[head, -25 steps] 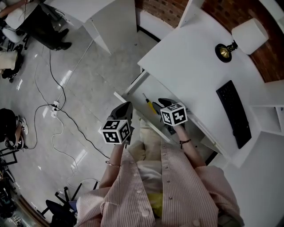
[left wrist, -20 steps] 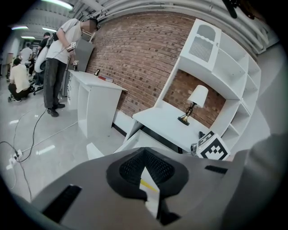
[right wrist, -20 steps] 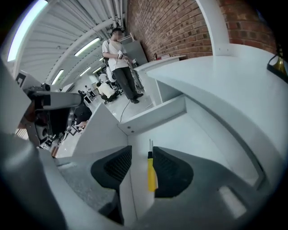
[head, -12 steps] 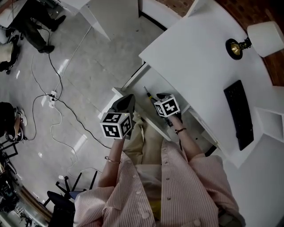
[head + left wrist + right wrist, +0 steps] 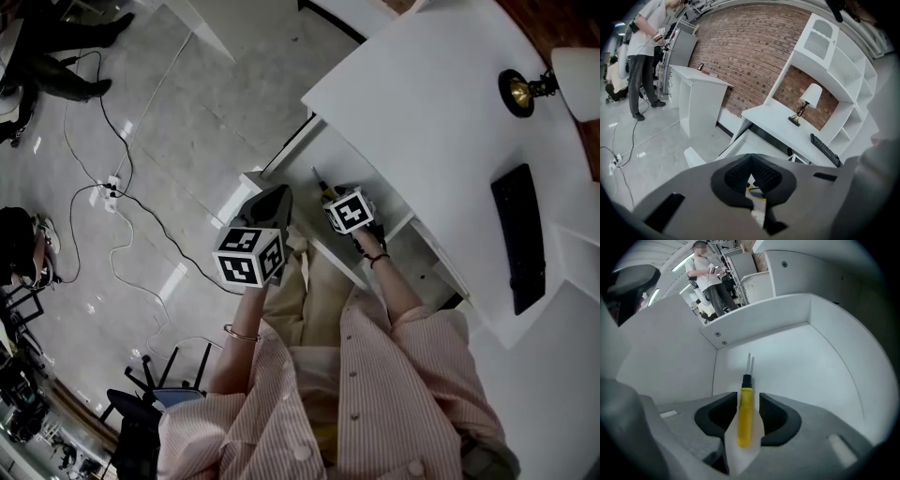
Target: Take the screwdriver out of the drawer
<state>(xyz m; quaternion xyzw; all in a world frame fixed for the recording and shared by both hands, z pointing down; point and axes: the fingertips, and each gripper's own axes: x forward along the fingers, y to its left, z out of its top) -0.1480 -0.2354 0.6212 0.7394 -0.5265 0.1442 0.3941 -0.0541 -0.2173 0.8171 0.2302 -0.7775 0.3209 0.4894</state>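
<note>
A screwdriver [image 5: 745, 416] with a yellow handle and a thin metal shaft lies on the floor of the open white drawer [image 5: 801, 362]. My right gripper [image 5: 746, 414] is open, its jaws standing on either side of the handle with a small gap. From the head view, the right gripper [image 5: 330, 194] reaches into the drawer [image 5: 305, 171], the screwdriver [image 5: 322, 188] showing just beyond its marker cube. My left gripper [image 5: 275, 200] hovers at the drawer's front left corner, shut and empty. Its own view shows the left gripper [image 5: 751, 161] with pads meeting at the tips.
The white desk top [image 5: 422, 103] above the drawer carries a black keyboard [image 5: 523, 234] and a lamp [image 5: 530, 86]. Cables and a power strip [image 5: 112, 183] lie on the grey floor at left. A person [image 5: 710, 273] stands farther off, near another white desk [image 5: 701, 101].
My right gripper has moved forward along the drawer until its jaws straddle the screwdriver's handle. The left gripper stayed by the drawer's front corner.
</note>
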